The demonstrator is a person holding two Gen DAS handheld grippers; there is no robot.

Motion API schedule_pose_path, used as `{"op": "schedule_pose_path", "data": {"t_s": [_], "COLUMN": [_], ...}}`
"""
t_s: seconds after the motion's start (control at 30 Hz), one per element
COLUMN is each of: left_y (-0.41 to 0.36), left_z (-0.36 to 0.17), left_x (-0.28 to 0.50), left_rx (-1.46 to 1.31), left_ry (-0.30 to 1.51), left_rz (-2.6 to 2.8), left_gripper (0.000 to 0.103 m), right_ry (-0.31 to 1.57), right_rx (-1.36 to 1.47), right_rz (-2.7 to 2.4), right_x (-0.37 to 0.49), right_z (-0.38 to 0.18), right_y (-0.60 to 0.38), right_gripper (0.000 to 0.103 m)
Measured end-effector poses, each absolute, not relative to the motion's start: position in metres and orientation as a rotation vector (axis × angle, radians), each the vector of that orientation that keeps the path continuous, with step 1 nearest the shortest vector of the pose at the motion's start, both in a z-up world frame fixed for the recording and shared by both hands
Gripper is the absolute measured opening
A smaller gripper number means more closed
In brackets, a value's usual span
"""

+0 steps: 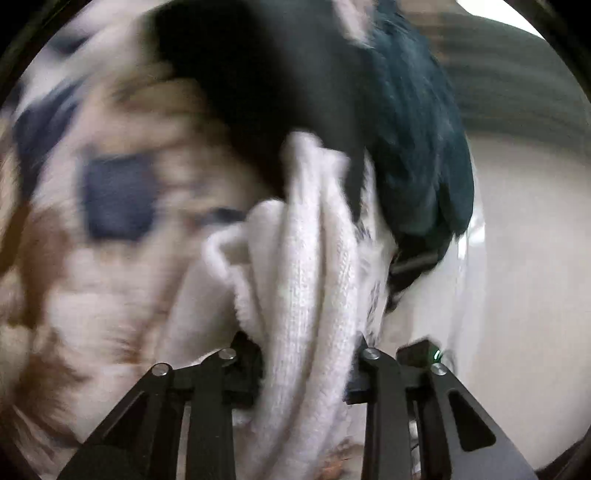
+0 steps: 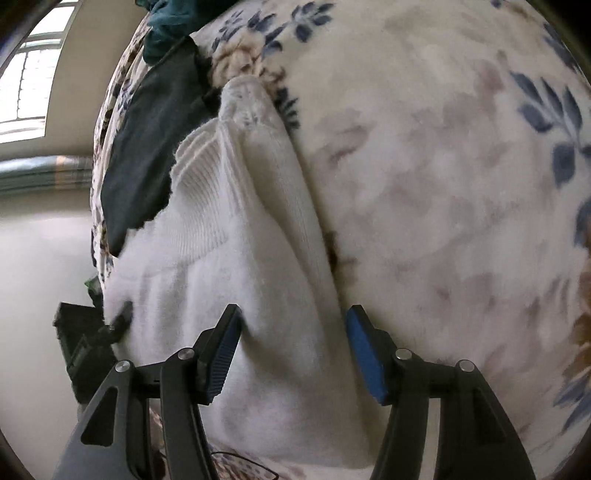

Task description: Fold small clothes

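A white knit garment (image 1: 306, 273) is bunched in thick folds between the fingers of my left gripper (image 1: 308, 369), which is shut on it. In the right wrist view the same white garment (image 2: 240, 258) lies on the floral blanket, its ribbed hem toward the upper left. My right gripper (image 2: 291, 343) is open, its blue-padded fingers (image 2: 364, 354) on either side of the garment's near end. The other gripper shows at the garment's left edge (image 2: 118, 317).
A floral fleece blanket (image 2: 443, 184) covers the surface. A dark navy garment (image 2: 147, 147) and a teal garment (image 2: 166, 26) lie at the blanket's far left edge; both also show in the left wrist view, dark (image 1: 258, 92) and teal (image 1: 417, 147). Pale floor (image 2: 37, 258) lies beyond.
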State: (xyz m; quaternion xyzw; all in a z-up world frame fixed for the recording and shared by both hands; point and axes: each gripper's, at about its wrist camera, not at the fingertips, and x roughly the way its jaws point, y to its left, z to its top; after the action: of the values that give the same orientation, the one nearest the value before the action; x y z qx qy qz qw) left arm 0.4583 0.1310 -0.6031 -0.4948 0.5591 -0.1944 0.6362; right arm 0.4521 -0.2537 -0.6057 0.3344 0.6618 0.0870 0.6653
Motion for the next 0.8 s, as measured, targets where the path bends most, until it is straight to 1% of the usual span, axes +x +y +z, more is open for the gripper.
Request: {"op": "schedule_pose_path", "data": {"t_s": [0.03, 0.07, 0.1, 0.13, 0.17, 0.2, 0.23, 0.27, 0.4, 0.47, 0.53, 0.63, 0.67, 0.7, 0.73, 0.77, 0.8], "left_y": [0.138, 0.139, 0.138, 0.136, 0.133, 0.131, 0.131, 0.134, 0.129, 0.123, 0.119, 0.114, 0.114, 0.114, 0.113, 0.113, 0.114], "left_z": [-0.607, -0.605, -0.599, -0.594, -0.587, -0.581, -0.580, -0.580, -0.599, -0.602, -0.600, -0.594, -0.590, -0.588, -0.583, -0.577, -0.572], "left_x": [0.458, 0.459, 0.460, 0.461, 0.462, 0.463, 0.463, 0.463, 0.457, 0.455, 0.453, 0.448, 0.447, 0.446, 0.443, 0.441, 0.440], "left_rx": [-1.041, -0.992, -0.962, -0.941, -0.903, -0.880, -0.883, -0.881, -0.897, -0.906, -0.896, -0.870, -0.856, -0.838, -0.805, -0.792, -0.786], "left_ry": [1.307, 1.310, 1.305, 1.305, 1.305, 1.296, 1.291, 1.294, 1.324, 1.316, 1.312, 1.283, 1.266, 1.262, 1.254, 1.238, 1.224], "left_rz": [-0.379, -0.376, -0.400, -0.413, -0.425, -0.436, -0.445, -0.448, -0.492, -0.517, -0.525, -0.515, -0.508, -0.499, -0.488, -0.483, -0.483], "left_gripper": [0.031, 0.035, 0.040, 0.047, 0.052, 0.061, 0.065, 0.066, 0.068, 0.071, 0.074, 0.072, 0.067, 0.047, 0.033, 0.032, 0.029], "right_ry": [1.480, 1.477, 1.477, 1.477, 1.478, 1.481, 1.482, 1.485, 1.519, 1.523, 1.528, 1.549, 1.560, 1.561, 1.559, 1.546, 1.536], "right_rx": [0.771, 0.783, 0.807, 0.817, 0.824, 0.825, 0.826, 0.835, 0.883, 0.864, 0.865, 0.830, 0.805, 0.785, 0.782, 0.788, 0.785], "right_rz": [0.195, 0.198, 0.210, 0.227, 0.252, 0.287, 0.310, 0.350, 0.456, 0.514, 0.592, 0.654, 0.651, 0.631, 0.618, 0.610, 0.608], "right_x": [0.451, 0.450, 0.450, 0.449, 0.449, 0.449, 0.450, 0.449, 0.448, 0.451, 0.451, 0.451, 0.449, 0.450, 0.450, 0.450, 0.449], "right_z": [-0.606, -0.607, -0.608, -0.609, -0.611, -0.614, -0.615, -0.621, -0.644, -0.649, -0.649, -0.650, -0.651, -0.651, -0.650, -0.647, -0.644], "right_y": [-0.256, -0.259, -0.260, -0.259, -0.258, -0.257, -0.258, -0.256, -0.247, -0.237, -0.228, -0.207, -0.199, -0.193, -0.190, -0.189, -0.189], "right_gripper": [0.062, 0.069, 0.075, 0.080, 0.082, 0.083, 0.087, 0.091, 0.092, 0.094, 0.094, 0.094, 0.087, 0.078, 0.058, 0.049, 0.046]}}
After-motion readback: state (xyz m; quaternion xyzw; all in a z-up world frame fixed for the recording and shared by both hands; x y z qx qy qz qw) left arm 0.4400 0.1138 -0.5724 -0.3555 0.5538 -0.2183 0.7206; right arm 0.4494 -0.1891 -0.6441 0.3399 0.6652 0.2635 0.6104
